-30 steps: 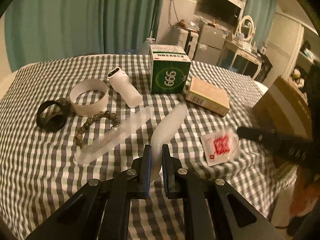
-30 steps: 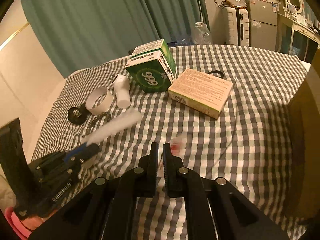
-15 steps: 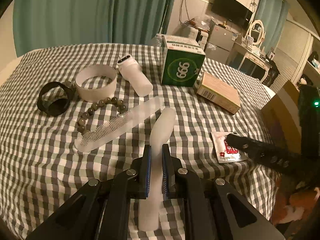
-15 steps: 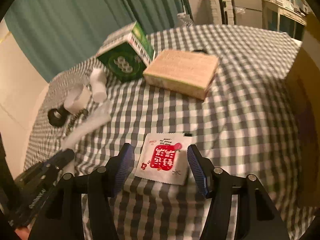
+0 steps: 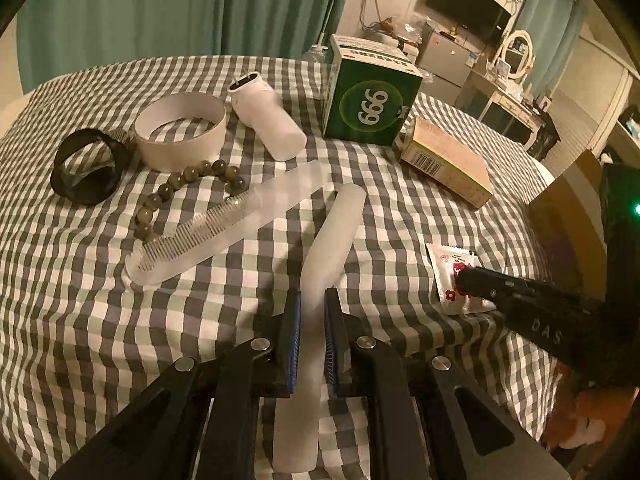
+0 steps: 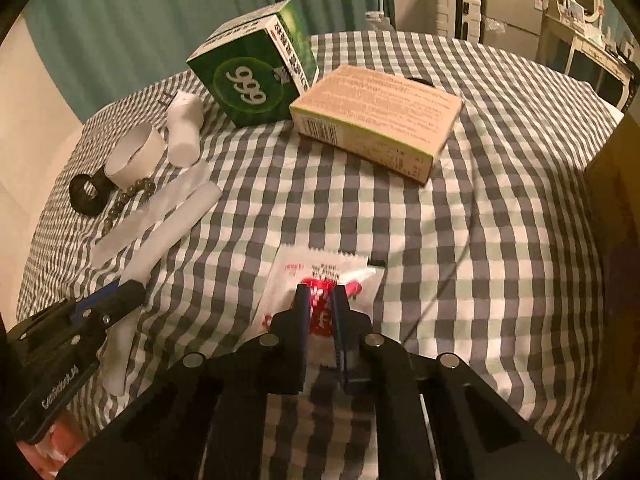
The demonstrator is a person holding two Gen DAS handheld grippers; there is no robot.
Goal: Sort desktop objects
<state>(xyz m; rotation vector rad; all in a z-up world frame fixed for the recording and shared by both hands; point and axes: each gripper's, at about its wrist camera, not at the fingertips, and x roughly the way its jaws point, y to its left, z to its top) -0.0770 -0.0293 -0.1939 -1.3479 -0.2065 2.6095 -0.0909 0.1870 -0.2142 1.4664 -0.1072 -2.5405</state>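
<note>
My left gripper point(image 5: 312, 304) is shut on a long frosted white tube point(image 5: 332, 236) that lies on the checked tablecloth; the tube also shows in the right wrist view point(image 6: 172, 224). My right gripper point(image 6: 320, 296) is shut on a white sachet with red print point(image 6: 312, 280) near the table's front edge; the sachet shows in the left wrist view point(image 5: 452, 276). A clear comb point(image 5: 228, 224) lies left of the tube.
Further back lie a bead bracelet point(image 5: 180, 188), a black ring point(image 5: 88, 168), a white ring point(image 5: 180, 132), a white bottle point(image 5: 268, 120), a green 999 box point(image 5: 368, 96) and a tan box point(image 5: 448, 164). A cardboard box point(image 5: 568, 200) stands at the right.
My right gripper opened over the sachet, then closed on it. My left gripper lowered the tube onto the cloth and still grips it.
</note>
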